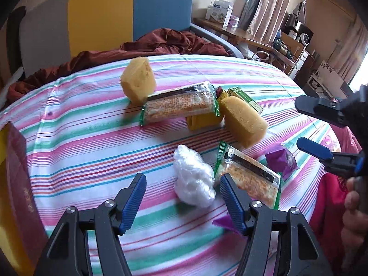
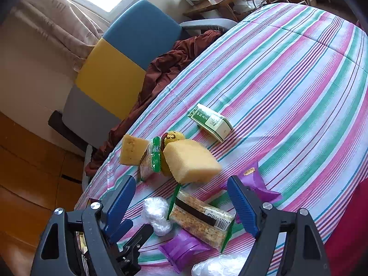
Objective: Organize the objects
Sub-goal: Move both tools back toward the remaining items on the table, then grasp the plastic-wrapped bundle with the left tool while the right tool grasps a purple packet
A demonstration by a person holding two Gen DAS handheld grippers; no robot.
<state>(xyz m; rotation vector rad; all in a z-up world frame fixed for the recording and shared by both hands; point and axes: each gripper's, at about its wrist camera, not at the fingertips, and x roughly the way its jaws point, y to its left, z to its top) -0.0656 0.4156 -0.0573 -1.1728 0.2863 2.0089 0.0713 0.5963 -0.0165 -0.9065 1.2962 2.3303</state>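
A barcode with the digits 6 922251 712248, as far as they can be made out, is showing on the white label end of the clear green-edged snack bar packet (image 2: 202, 218) lying at about 6 o'clock in the right wrist view. Green characters are standing on the green-and-cream cardboard box (image 2: 211, 122) just above centre, toward 12 o'clock, but they are blurring past reading. In the left wrist view, gold lettering is running along the dark red book cover (image 1: 20, 184) at 9 o'clock, too smeared to read. A blue brand strip is sitting on the white carton (image 1: 219, 11) at 1 o'clock, also illegible.
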